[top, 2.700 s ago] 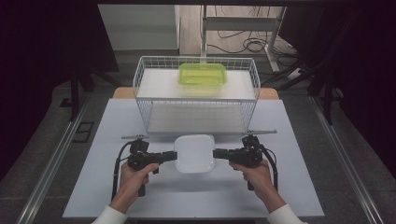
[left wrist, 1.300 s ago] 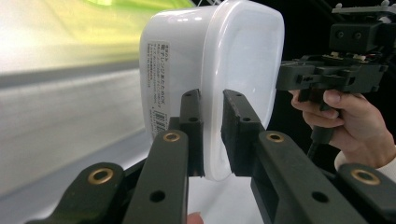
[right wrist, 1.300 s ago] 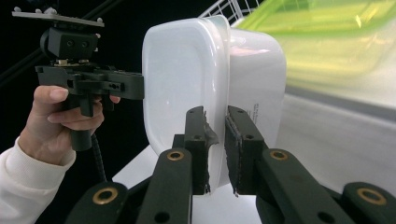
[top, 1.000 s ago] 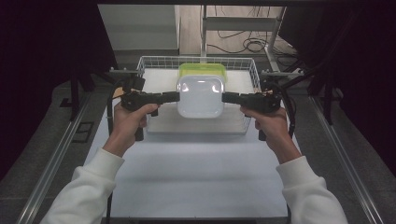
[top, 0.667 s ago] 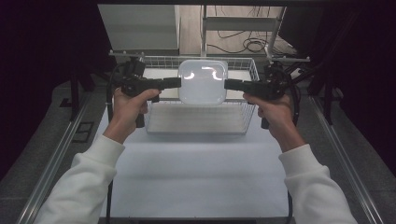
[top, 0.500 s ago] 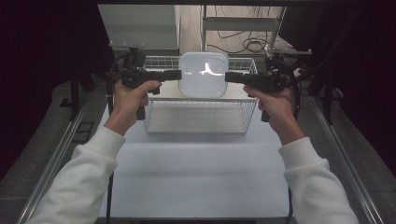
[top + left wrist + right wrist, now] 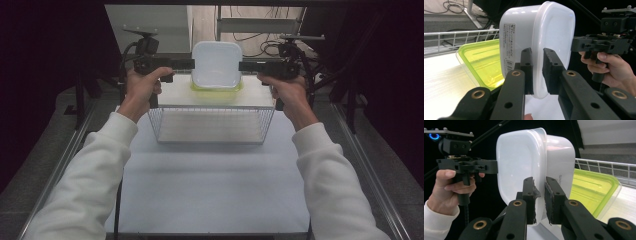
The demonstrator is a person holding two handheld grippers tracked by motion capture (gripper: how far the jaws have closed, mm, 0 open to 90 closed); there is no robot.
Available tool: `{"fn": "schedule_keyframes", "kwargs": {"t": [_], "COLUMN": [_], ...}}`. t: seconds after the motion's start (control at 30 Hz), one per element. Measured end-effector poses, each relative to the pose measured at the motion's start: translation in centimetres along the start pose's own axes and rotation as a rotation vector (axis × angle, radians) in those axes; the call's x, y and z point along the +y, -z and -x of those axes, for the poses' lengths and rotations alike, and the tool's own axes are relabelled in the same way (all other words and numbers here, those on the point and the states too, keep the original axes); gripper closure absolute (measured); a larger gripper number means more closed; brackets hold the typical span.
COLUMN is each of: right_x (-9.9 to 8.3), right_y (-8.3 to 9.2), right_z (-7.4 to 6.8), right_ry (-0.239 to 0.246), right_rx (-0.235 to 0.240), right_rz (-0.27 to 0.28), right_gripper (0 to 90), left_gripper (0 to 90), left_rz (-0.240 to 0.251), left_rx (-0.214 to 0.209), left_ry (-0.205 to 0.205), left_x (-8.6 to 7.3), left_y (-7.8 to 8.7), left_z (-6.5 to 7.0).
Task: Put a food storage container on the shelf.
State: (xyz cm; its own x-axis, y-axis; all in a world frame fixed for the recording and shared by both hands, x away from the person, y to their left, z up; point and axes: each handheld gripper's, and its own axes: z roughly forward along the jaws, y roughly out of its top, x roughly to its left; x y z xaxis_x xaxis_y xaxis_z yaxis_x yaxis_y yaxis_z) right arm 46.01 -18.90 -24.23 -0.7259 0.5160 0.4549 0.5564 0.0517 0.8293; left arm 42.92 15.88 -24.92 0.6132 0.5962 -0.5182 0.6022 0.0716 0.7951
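Both grippers are clamped on the same white box (image 7: 216, 64), one on each side of it. In the high view the left gripper (image 7: 189, 63) comes in from the left at the upper middle of the frame and the right gripper (image 7: 244, 66) from the right, with the box hanging between them, held up in the air. From the left gripper view you can see its jaws nearly together, pinching the box's rim at the lower centre of the picture, and the box stands on edge there, label side facing left. Same story in the right gripper view: jaws close together, nipping the rim at the lower middle, with the other hand and its gripper at the left of that frame. Right below and behind the box sits a green-lidded box (image 7: 216, 90) inside the wire basket (image 7: 215, 122), which stands on the white table (image 7: 210, 185) in the middle of the high view. In the gripper views the green lid is just beside the white box, but I can't tell if they touch. Compared with a few seconds back: the white box was down on the table in front of the basket with the grippers on either side, low in the frame. Since then the arms have stretched forward and the box has gone up and over the basket, ending above the green one. The basket and green box haven't budged.
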Motion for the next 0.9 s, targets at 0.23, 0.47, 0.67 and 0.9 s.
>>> {"fn": "schedule_keyframes", "kwargs": {"t": [0.23,0.47,0.67,0.9], "right_x": [0.0,0.0,0.2,1.0], "right_y": [-1.1,-1.4,-1.5,-1.9], "right_z": [2.0,2.7,3.2,3.4], "right_ry": [-0.055,-0.076,-0.098,-0.129], "right_rx": [-0.019,-0.031,-0.025,-0.028], "right_rz": [-0.030,-0.049,-0.062,-0.087], "right_gripper": [77.7,77.6,77.6,76.7], "left_gripper": [79.6,79.5,79.4,78.6], "left_rz": [-0.026,-0.041,-0.049,-0.055], "left_rx": [0.009,0.006,0.000,-0.004], "left_ry": [0.041,0.065,0.090,0.143], "left_x": [0.0,0.0,0.1,0.6], "left_y": [-1.4,-2.2,-2.5,-2.8], "left_z": [-1.3,-2.0,-2.6,-3.2]}}
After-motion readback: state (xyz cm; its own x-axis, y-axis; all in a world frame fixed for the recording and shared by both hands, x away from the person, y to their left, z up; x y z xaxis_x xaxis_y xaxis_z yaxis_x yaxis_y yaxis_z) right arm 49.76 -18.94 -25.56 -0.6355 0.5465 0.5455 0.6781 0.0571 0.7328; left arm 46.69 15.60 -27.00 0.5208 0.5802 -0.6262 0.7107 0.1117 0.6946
